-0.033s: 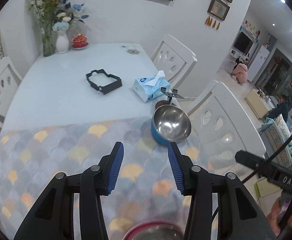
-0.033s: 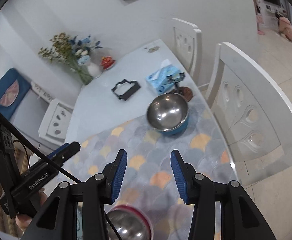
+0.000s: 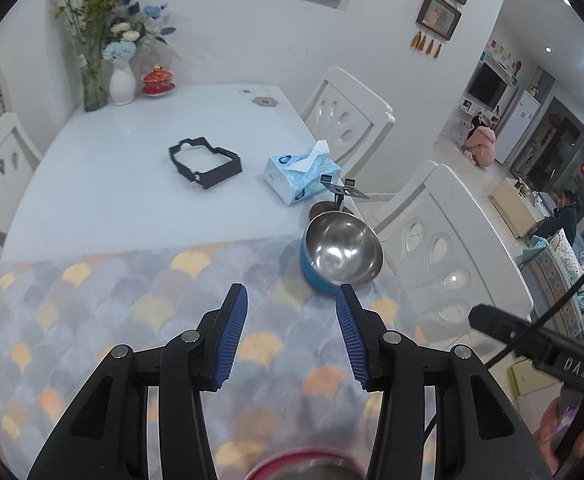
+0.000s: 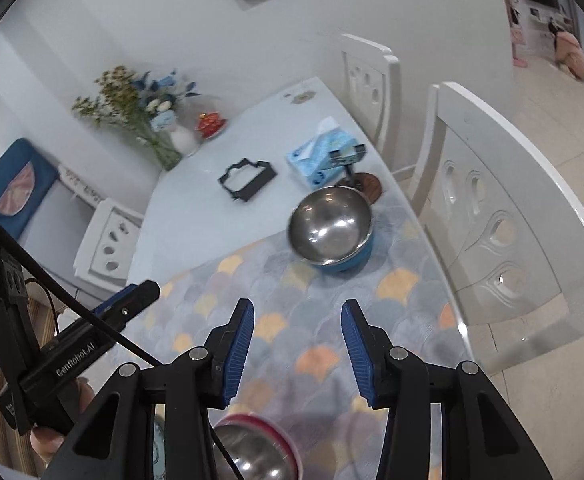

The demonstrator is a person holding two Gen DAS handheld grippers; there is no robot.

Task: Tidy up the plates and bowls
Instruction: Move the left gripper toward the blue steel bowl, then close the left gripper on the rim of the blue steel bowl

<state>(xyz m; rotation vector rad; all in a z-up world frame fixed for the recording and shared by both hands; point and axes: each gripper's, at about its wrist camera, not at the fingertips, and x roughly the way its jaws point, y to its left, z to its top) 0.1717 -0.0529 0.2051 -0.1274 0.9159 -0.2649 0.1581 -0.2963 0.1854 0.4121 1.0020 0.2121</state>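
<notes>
Jaws of both grippers are standing apart, gripping nothing.
Left view: left gripper [image 3: 291, 334] is hovering over the mat [image 3: 92, 320]; blue bowl [image 3: 338, 258] is sitting ahead, tissue box [image 3: 298, 178] and stand [image 3: 342, 192] behind it. Right view: right gripper [image 4: 297, 344] jaws have just been opening, empty; pink bowl [image 4: 258, 452] below; "GenRobot.AI" is showing.

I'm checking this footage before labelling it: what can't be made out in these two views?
- Pink-rimmed bowl: cut off by the bottom edge in both views, partly behind the right claw.
- Brown disc behind the blue bowl: mostly hidden by it; cannot tell what it is.
- People in the far room: too small.
</notes>
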